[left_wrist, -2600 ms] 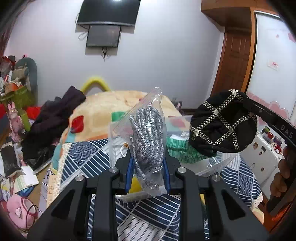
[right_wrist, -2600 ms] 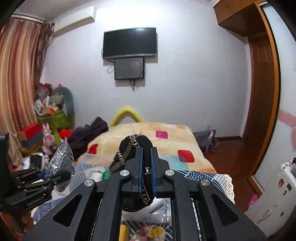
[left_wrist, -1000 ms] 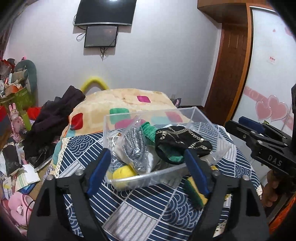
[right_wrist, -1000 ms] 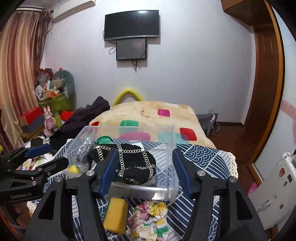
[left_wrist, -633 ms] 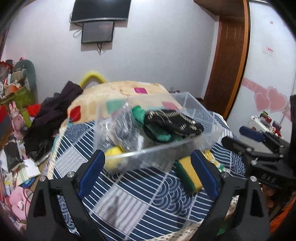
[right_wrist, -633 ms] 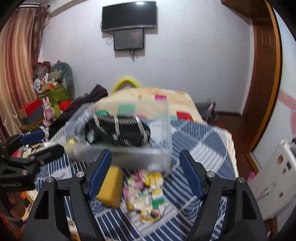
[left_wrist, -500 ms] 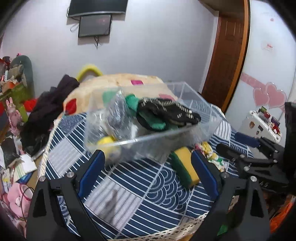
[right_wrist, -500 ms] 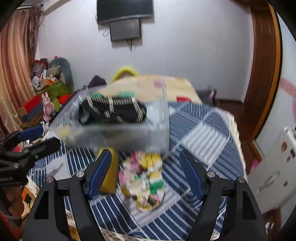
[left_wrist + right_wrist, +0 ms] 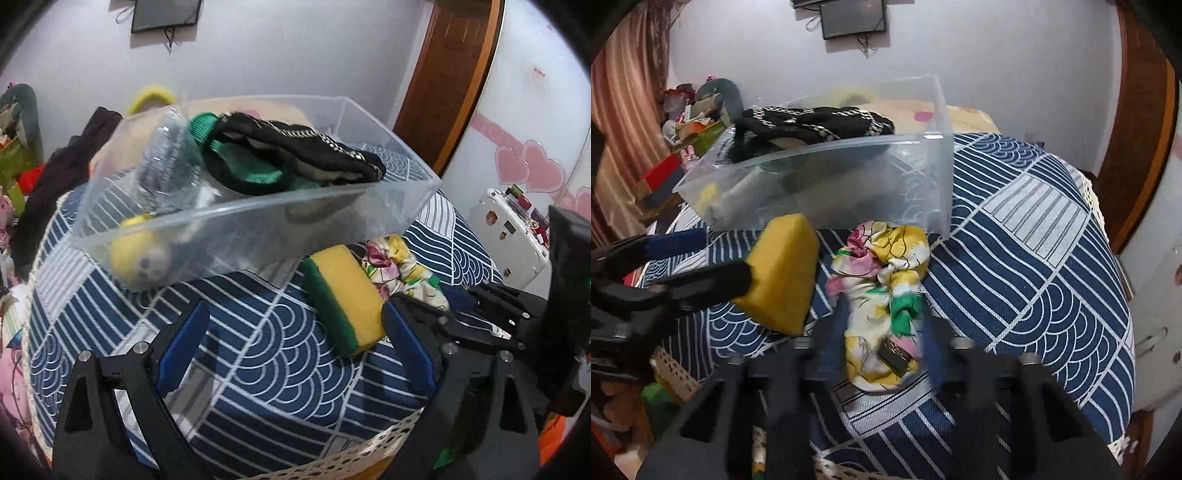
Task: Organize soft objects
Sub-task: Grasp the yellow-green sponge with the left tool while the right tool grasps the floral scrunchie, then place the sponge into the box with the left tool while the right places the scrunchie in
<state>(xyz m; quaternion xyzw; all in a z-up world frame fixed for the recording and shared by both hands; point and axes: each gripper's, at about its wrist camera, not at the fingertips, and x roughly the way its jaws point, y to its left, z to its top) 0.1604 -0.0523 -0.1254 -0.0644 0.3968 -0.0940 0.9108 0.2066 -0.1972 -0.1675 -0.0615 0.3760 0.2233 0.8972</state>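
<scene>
My left gripper (image 9: 295, 349) is open wide, low over the navy patterned tablecloth (image 9: 258, 369). A yellow and green sponge (image 9: 343, 299) lies with its near end just inside the right pad. My right gripper (image 9: 881, 332) is blurred and its jaws are closing, one on either side of a floral cloth scrunchie (image 9: 882, 288) that lies on the table and does not look squeezed. Behind both stands a clear plastic bin (image 9: 399, 206). It holds a black chain-trimmed hat (image 9: 314, 147), a green knit piece, a bagged grey glove (image 9: 166, 173) and a yellow ball.
The table's lace edge (image 9: 351, 458) runs close below the grippers. Each gripper shows in the other's view, and the left gripper (image 9: 724, 254) sits beside the sponge (image 9: 783, 273). A bed lies behind the bin, clutter to the left, a white case (image 9: 513, 236) to the right.
The bagged glove and the black hat went from the jaws into the bin. Both grippers then sank toward the table's front. The right jaws widened, then narrowed around the floral scrunchie.
</scene>
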